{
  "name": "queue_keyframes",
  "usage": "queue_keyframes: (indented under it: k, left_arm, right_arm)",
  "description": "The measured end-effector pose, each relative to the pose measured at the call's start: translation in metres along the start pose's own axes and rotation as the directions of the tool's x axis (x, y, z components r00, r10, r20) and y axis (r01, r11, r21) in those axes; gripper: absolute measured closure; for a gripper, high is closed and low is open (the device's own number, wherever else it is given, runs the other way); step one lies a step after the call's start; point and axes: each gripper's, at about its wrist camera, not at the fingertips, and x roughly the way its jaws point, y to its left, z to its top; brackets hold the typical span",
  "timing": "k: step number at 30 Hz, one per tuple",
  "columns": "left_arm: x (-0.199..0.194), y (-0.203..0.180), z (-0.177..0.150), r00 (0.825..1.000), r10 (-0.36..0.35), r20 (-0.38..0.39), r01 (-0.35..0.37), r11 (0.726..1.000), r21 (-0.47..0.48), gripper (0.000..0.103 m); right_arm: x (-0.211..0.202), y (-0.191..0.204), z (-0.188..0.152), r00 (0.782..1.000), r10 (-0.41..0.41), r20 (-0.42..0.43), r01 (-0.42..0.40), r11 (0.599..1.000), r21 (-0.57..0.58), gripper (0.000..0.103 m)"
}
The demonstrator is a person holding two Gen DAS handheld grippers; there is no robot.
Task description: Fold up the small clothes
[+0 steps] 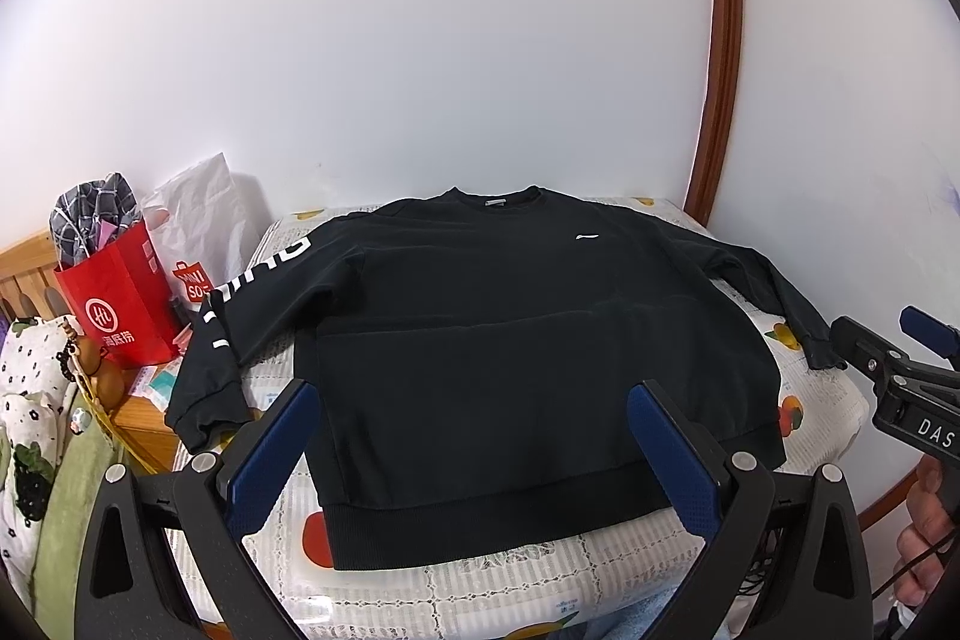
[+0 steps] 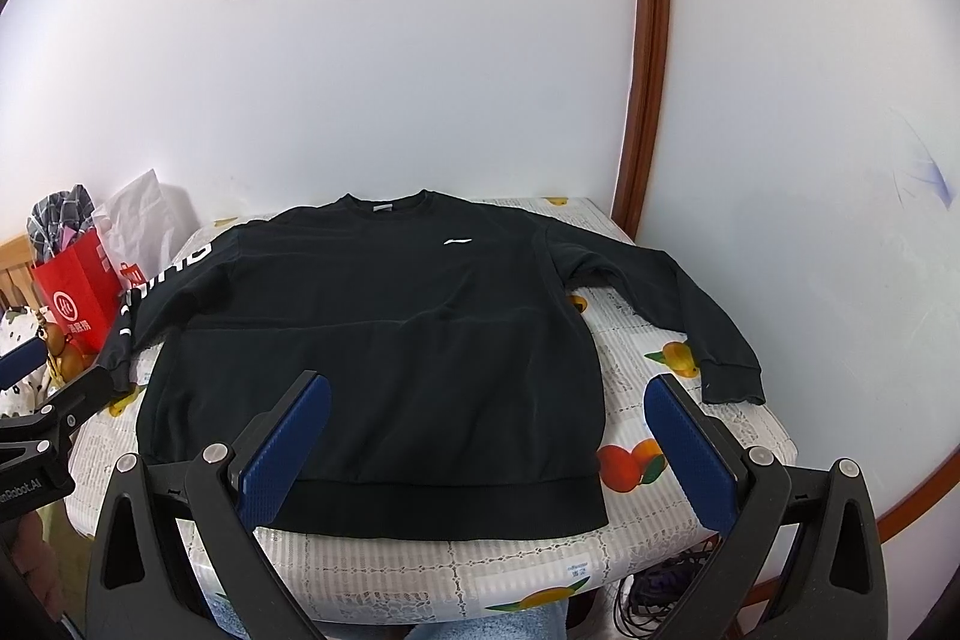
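- On the fruit-print table cover (image 2: 678, 436), a black sweatshirt (image 2: 372, 340) lies flat, front up, collar toward the wall and hem nearest the camera. Nothing is folded yet as far as I can tell.
- Sleeve with white lettering (image 1: 240, 304) runs off the sweatshirt's left side and droops over the table edge. The plain sleeve (image 2: 690, 304) angles out on the right, its cuff resting on the cover.
- Left gripper (image 1: 474, 436) hangs just in front of the hem, jaws spread wide, holding nothing. Right gripper (image 2: 486, 436) is the same: wide open, empty, off the sweatshirt's right hem corner.
- My guess is the step in hand is the first sleeve fold. I'd pinch each cuff or shoulder seam, getting only that layer, then bring the sleeve straight across the chest so it lands flat.
- That drooping left sleeve will likely drag, so lift it clear of the table edge before swinging it in.
- Thick knit, so it should hold a crease fine, but smooth the ripple across the middle of the body first or it gets folded in.
- Red shopping bag (image 1: 120, 304) sits just left of the lettered sleeve, so don't snag it.
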Motion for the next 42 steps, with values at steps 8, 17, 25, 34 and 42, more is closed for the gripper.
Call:
queue_keyframes:
  k: [8,17,25,34,42]
  left_arm:
    - [-0.001,0.003,0.0,1.0,0.0,-0.003,0.0,1.0,-0.003,0.0]
    - [-0.001,0.003,0.0,1.0,0.002,-0.004,-0.002,1.0,-0.003,0.0]
    - [-0.001,0.004,0.001,1.0,0.005,-0.003,-0.005,1.0,-0.003,0.0]
    - [0.0,0.003,0.001,1.0,0.005,-0.004,-0.005,1.0,-0.005,0.0]
    - [0.005,0.005,0.004,1.0,0.006,0.007,-0.006,1.0,0.0,0.0]
  right_arm:
    - [0.0,0.003,-0.001,1.0,-0.003,0.0,0.003,1.0,-0.005,0.0]
    - [-0.001,0.007,-0.002,1.0,-0.007,0.002,0.007,1.0,-0.012,0.0]
    - [-0.002,0.009,-0.002,1.0,-0.005,0.002,0.005,1.0,-0.015,0.0]
    - [-0.004,0.014,-0.003,1.0,-0.002,0.006,0.002,1.0,-0.022,0.0]
    - [-0.002,0.016,-0.001,1.0,0.0,0.001,0.0,1.0,-0.024,0.0]
